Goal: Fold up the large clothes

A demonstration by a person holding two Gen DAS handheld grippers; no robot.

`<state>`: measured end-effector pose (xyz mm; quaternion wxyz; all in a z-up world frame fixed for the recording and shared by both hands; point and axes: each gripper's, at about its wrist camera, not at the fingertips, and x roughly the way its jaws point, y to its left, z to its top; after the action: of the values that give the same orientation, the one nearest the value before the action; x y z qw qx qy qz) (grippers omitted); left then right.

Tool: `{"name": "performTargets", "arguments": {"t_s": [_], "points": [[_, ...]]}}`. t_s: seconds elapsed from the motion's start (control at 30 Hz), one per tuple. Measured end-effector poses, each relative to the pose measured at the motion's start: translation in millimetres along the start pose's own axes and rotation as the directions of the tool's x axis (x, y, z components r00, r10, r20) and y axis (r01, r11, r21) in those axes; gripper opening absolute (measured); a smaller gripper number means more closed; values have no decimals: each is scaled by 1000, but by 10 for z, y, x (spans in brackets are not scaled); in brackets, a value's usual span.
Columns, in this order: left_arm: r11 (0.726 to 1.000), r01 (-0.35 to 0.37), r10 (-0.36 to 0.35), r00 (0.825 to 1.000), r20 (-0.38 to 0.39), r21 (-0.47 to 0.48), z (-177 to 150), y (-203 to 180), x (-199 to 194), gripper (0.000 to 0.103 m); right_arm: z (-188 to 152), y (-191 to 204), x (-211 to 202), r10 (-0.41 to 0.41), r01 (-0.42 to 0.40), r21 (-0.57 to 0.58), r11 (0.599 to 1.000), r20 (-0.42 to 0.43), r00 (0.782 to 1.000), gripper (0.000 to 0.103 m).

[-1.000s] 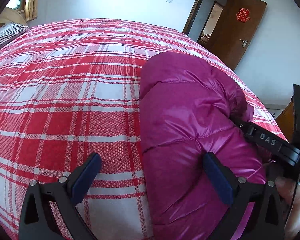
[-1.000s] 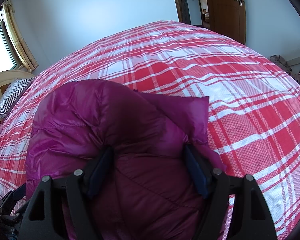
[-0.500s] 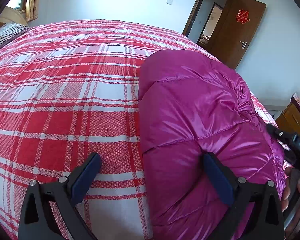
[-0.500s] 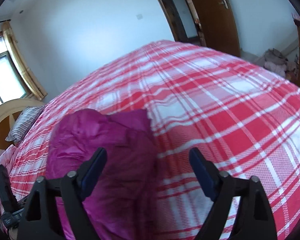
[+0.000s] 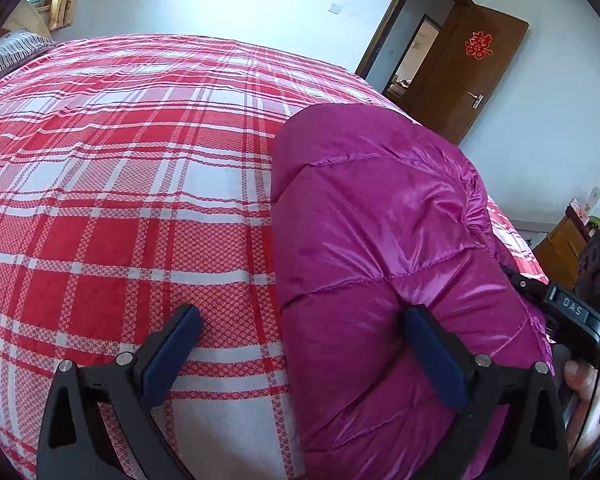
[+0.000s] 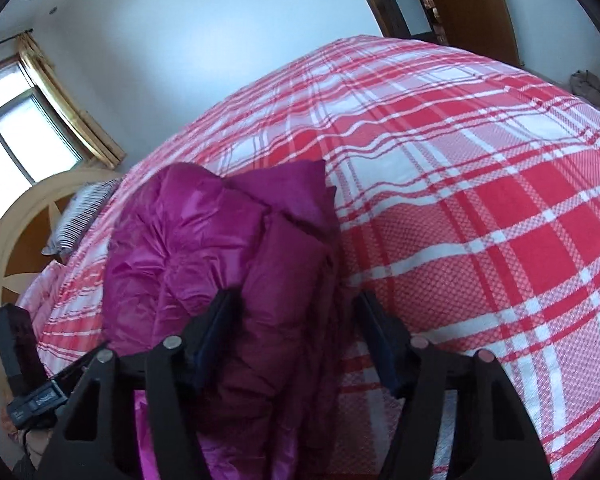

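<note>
A folded magenta down jacket [image 5: 380,264] lies as a puffy bundle on a bed covered with a red-and-white plaid bedspread [image 5: 120,184]; in the left wrist view it sits on the right part of the bed, near the edge; the left gripper [image 5: 300,352] is spread wide, its left pad over the bare plaid and its right pad resting against the jacket's shiny quilted surface, so it straddles the jacket's left edge without clamping it; at the far right of that view a hand [image 5: 584,384] holds the other tool's black body

In the right wrist view the right gripper [image 6: 296,336] has the jacket's right-hand edge between its fingers; the left pad lies against the fabric, the right pad stands just beside it over the bedspread; its jaws are closing, with that thick fold between them but not yet pinched; beyond the jacket a striped pillow [image 6: 80,216] rests against a curved pale headboard [image 6: 4,240], with a window [image 6: 16,140] and yellow curtain above; a brown door [image 5: 472,76] stands open past the bed
</note>
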<state>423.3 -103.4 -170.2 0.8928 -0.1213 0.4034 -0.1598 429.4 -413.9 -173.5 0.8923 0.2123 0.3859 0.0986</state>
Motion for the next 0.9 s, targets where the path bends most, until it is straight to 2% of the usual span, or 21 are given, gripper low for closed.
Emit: {"name": "performTargets", "arguments": {"t_s": [0.03,0.1,0.13,0.17,0.23,0.37,0.47,0.63,0.9], "points": [[1000,3,-3,1000,1,7,-2,-14,-5,102,0,-6,14,2,-2,6,1000,-5,1000,67],[999,27,-27,1000,0,38,-13,-75,-21,89,7,-43,45,22,-21,24,999,-18,1000,65],[995,72,-72,997,-12,62,-33,-144,-38,62,7,-49,46,38,-38,23,999,-21,999,52],[993,89,-88,996,-18,79,-54,-211,-61,57,-3,-49,58,72,-71,23,997,-35,997,37],[989,33,-33,999,-1,142,-102,-365,-129,51,-39,-8,27,90,-90,1,996,-36,995,28],[989,17,-18,1000,8,145,-143,-400,-306,35,-134,134,-102,59,-60,-26,998,-3,998,22],[989,15,-19,1000,25,147,-172,-375,-513,30,-249,215,-244,68,-68,-21,997,21,997,21],[984,-30,17,997,74,177,-237,-345,-903,29,-354,370,-374,109,-108,-15,994,44,993,20],[983,-98,72,984,161,158,-298,-76,-1482,29,-416,970,-452,202,-197,-91,976,49,978,20]]}}
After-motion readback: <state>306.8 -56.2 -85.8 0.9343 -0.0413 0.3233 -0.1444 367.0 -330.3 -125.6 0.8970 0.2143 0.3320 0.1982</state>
